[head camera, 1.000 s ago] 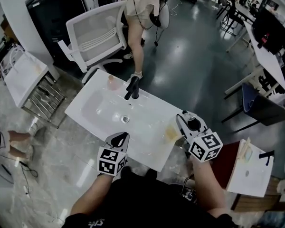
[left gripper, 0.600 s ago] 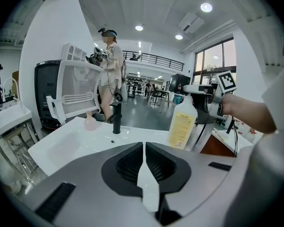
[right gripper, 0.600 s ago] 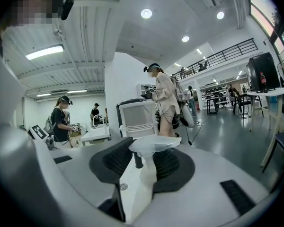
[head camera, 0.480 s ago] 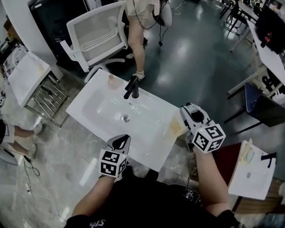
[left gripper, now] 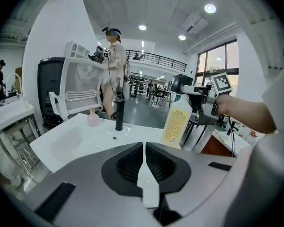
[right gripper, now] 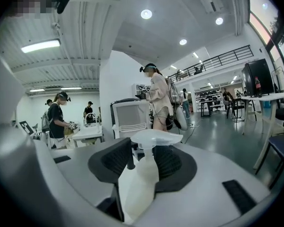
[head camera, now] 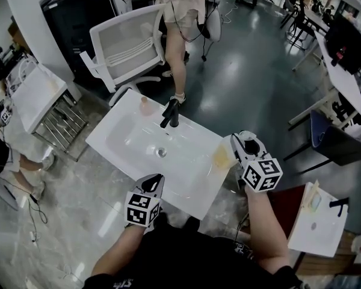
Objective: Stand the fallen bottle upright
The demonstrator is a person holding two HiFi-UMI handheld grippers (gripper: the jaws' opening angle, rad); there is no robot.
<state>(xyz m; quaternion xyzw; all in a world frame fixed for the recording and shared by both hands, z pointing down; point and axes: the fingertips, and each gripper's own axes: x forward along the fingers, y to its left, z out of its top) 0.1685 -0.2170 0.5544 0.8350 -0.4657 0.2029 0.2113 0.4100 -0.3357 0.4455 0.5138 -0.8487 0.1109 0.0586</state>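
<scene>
Yellowish bottle [head camera: 221, 156] upright, sink's [head camera: 191, 174] R end

Black shirt [head camera: 186, 261]; grey black-padded tongs [left gripper: 144, 164] bearing square-marker cubes [head camera: 262, 174].

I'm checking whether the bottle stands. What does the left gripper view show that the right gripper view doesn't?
Left only: the bottle upright on the white sink top, the black faucet, the right gripper at the bottle's top. Right only: its tongs, which have just been opening, either side of the bottle's neck. Both: the bottle and the white chair.
</scene>
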